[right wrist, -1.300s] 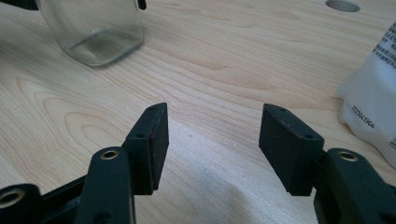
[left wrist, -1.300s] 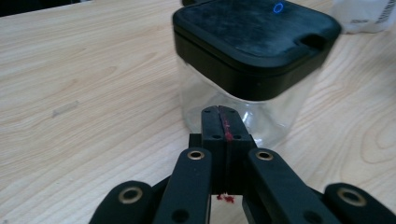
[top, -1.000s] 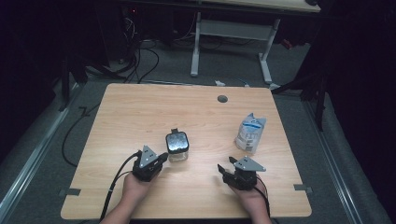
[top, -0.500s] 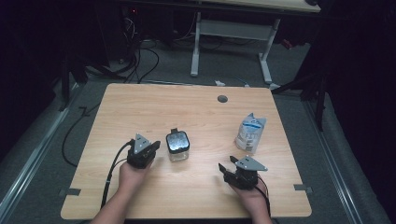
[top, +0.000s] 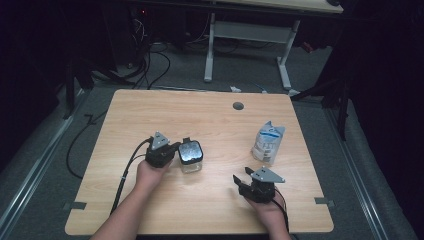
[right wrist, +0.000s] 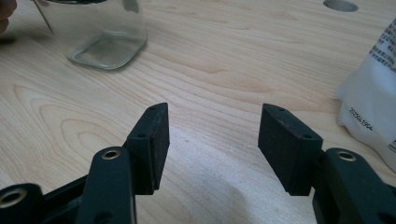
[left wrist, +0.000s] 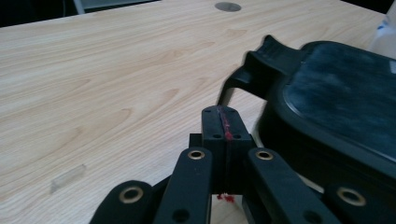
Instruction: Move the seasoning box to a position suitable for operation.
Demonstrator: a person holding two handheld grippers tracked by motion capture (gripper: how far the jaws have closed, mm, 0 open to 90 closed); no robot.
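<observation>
The jar [top: 190, 156], clear glass with a black lid [left wrist: 336, 107], stands on the table [top: 210, 125] left of the middle, with the left claw [top: 172, 148] just beside its lid and its 2 jaws pressed together on nothing. The right claw [top: 241, 179] rests near the front edge, spread wide and empty, with a white bag [top: 268, 142] nearby at its right.

upright black-lidded glass jar [top: 190, 156], mid-table

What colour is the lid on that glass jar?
Black; the lid shows best in the left gripper view, atop the jar.
</observation>
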